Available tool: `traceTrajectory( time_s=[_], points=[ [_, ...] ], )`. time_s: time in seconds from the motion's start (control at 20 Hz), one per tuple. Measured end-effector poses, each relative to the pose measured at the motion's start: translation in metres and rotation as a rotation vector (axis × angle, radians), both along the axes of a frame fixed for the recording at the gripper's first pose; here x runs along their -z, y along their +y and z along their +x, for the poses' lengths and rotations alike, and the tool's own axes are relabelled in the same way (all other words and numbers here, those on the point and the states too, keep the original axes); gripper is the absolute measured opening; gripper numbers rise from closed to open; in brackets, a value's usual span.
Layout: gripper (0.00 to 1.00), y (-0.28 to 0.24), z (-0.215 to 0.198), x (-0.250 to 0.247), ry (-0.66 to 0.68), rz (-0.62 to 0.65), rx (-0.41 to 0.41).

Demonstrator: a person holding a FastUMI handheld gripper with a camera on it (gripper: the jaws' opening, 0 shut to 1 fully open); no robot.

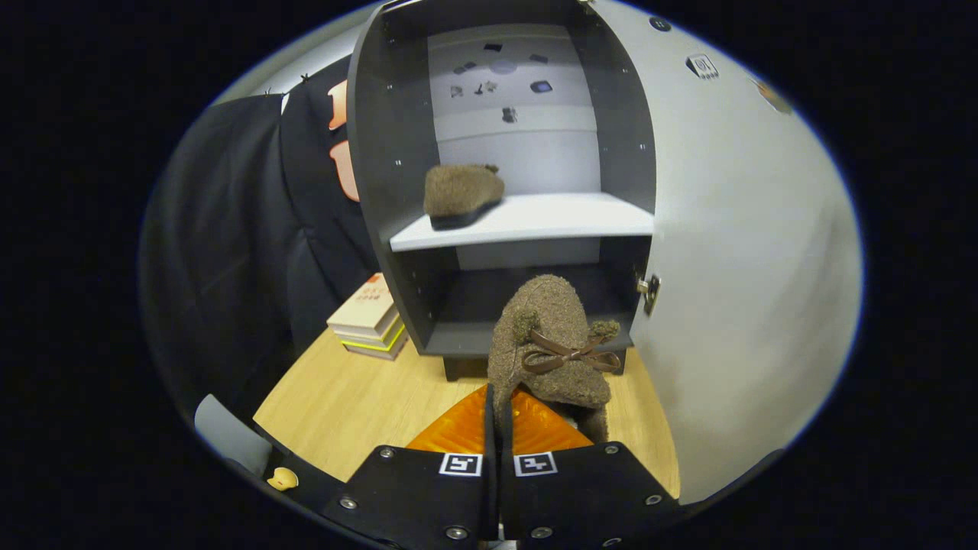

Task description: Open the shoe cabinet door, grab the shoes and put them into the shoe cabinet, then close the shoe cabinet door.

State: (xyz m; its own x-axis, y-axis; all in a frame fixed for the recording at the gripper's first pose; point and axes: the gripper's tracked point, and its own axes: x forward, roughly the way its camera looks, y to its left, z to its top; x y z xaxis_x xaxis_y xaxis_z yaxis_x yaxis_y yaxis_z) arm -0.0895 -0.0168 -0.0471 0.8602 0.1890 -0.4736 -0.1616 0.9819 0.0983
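Note:
A dark shoe cabinet stands open ahead, its pale door swung out to the right. One fuzzy brown shoe lies on the left of the white middle shelf. A second brown shoe with a brown ribbon bow hangs in front of the lower compartment, toe drooping to the right. My gripper is shut on the edge of this shoe, both fingers pinching its rim just ahead of me, a little above the wooden table.
A stack of books lies on the table left of the cabinet's base. Black cloth forms the wall on the left. A door hinge sticks out at the lower compartment's right side.

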Motion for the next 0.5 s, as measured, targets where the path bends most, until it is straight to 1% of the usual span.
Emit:
traceTrajectory(
  time_s=[0.25,0.35,0.5],
  points=[
    [0.01,-0.008,0.034,-0.035,-0.108,-0.043,0.002],
    [0.01,-0.011,0.048,-0.048,-0.131,-0.053,0.004],
    [0.01,-0.011,0.063,-0.055,-0.151,-0.072,0.003]
  ],
)
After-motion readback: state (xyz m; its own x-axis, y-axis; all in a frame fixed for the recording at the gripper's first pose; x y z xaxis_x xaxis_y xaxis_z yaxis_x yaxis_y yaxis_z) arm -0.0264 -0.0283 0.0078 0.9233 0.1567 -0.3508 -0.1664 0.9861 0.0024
